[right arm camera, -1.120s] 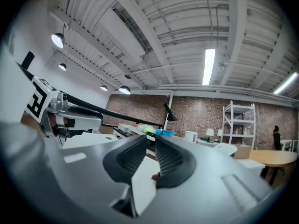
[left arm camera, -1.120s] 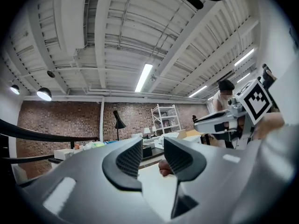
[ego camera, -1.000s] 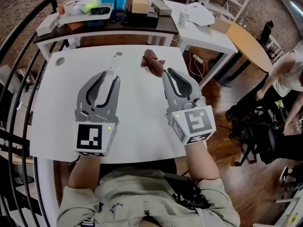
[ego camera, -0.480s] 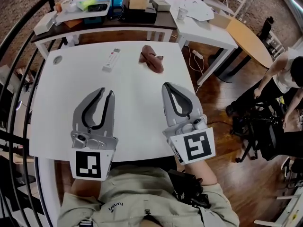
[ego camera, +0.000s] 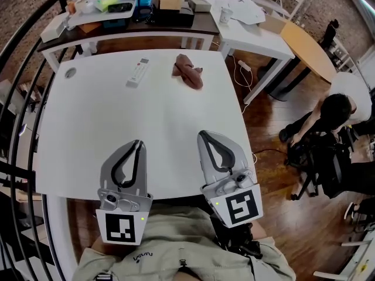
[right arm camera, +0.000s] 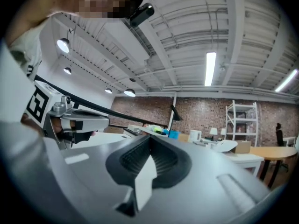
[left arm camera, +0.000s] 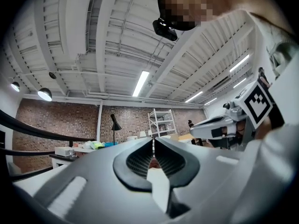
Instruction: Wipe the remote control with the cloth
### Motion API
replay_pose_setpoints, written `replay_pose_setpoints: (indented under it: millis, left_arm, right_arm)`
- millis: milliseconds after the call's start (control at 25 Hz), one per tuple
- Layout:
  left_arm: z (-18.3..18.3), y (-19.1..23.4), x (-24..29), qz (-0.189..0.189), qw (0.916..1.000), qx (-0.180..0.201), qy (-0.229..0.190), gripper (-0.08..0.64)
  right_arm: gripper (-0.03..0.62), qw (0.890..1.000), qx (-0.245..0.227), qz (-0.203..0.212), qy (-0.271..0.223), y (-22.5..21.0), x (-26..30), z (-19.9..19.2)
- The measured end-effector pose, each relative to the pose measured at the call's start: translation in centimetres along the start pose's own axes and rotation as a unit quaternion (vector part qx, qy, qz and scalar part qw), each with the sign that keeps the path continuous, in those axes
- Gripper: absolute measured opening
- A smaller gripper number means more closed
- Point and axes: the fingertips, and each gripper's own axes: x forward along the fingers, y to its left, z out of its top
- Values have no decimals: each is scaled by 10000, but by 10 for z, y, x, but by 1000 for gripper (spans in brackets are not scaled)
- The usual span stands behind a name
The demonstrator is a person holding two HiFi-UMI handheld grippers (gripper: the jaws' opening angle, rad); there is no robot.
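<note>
Looking steeply down, the head view showed a white counter [ego camera: 117,116] with both grippers at its near edge, low in the frame. At lower left, the left gripper [ego camera: 139,144] had its fingers [ego camera: 120,165] pressed together at the tips. They had just been closing, with nothing between them. At lower centre-right, the right gripper [ego camera: 203,134] was likewise closed tip to tip and empty. Each gripper's own view showed its pads meeting along a thin seam, with only the room beyond.

The remote [ego camera: 137,72] lay flat at the upper left of the counter, untouched. The brown cloth [ego camera: 188,74] sat crumpled to its right near the far edge, apart from the remote. Both lay well apart from the grippers.

Held closed and close to the person's body, the grippers looked parked rather than working. The wiping was probably either not begun or already over, and the layout did not settle which.
</note>
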Motion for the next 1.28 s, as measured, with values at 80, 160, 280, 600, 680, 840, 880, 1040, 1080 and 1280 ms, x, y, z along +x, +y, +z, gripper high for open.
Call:
replay_pose_setpoints:
  millis: [80, 160, 280, 600, 680, 840, 880, 1040, 1080, 1280]
  left_arm:
    - [-7, -6, -3, -94, 9999, -24, 92, 12]
    - [-15, -11, -6, -203, 9996, -49, 212, 6]
    - [-28, -16, -6, -312, 9989, -100, 334, 6]
    - [-60, -14, 4, -261, 9980, -263, 514, 5]
    - [-62, -14, 5, -254, 9979, -267, 524, 5]
    - [-63, -14, 5, -271, 9978, -289, 527, 5]
    - [-63, -14, 5, -271, 9978, -297, 521, 5]
    - [-64, -16, 4, -272, 9977, -330, 520, 5]
    - [-64, -16, 4, -270, 9977, -345, 520, 5]
    - [-64, -16, 3, -305, 9975, -350, 539, 5]
  right_arm:
    - [3, 9997, 100, 203, 73, 6, -4, -9]
    - [3, 9989, 191, 424, 113, 12, -8, -17]
    - [3, 9972, 255, 664, 232, 19, -14, -30]
    - [3, 9918, 463, 873, 816, 27, -11, -73]
    - [3, 9915, 488, 855, 856, 27, -11, -75]
    - [3, 9910, 477, 818, 950, 26, -13, -80]
    - [2, 9907, 467, 811, 990, 26, -14, -83]
    - [2, 9907, 491, 811, 978, 27, -15, -82]
    - [2, 9911, 513, 814, 924, 27, -14, -78]
    - [2, 9906, 482, 806, 996, 27, -15, -82]
